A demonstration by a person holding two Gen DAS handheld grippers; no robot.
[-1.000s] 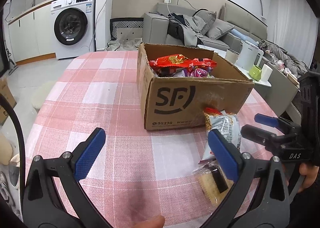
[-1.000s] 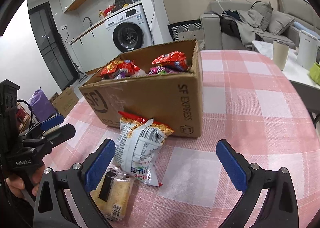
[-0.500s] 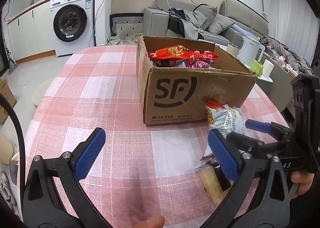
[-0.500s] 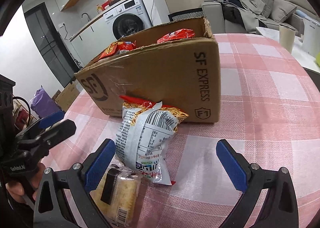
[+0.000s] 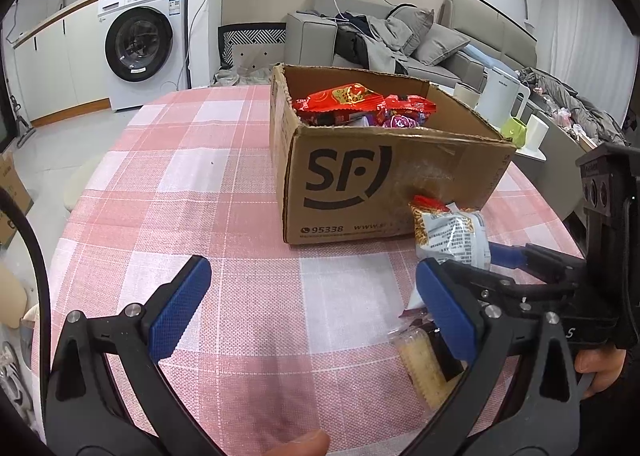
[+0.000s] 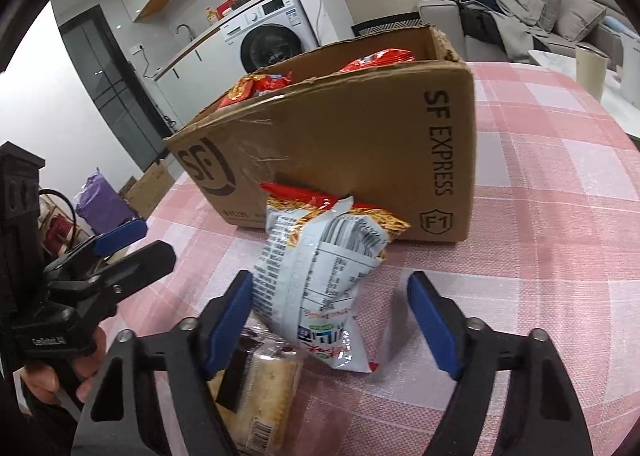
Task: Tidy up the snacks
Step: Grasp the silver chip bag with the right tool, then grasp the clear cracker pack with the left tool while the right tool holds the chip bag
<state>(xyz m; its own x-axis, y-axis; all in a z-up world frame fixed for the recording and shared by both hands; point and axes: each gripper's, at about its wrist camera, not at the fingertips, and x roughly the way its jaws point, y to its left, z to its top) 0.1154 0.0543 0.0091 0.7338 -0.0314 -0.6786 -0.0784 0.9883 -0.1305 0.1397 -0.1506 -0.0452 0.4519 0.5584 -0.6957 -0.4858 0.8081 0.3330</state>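
A silver noodle snack bag (image 6: 320, 276) leans on the cardboard box (image 6: 360, 144) near the tabletop's (image 6: 540, 216) front edge, between the right gripper's (image 6: 330, 320) closing jaws, not yet pinched. The left gripper (image 5: 308, 304) stands released, empty, beside it.

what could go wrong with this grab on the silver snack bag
1. The right gripper is closing around the silver snack bag, but only the left pad looks near it; the bag could slide sideways rather than get pinched.
2. The wrapped cracker pack lies partly under the bag and beside the left finger, so it may get dragged or crushed.
3. The bag leans on the cardboard box; lifting could snag its top edge there.
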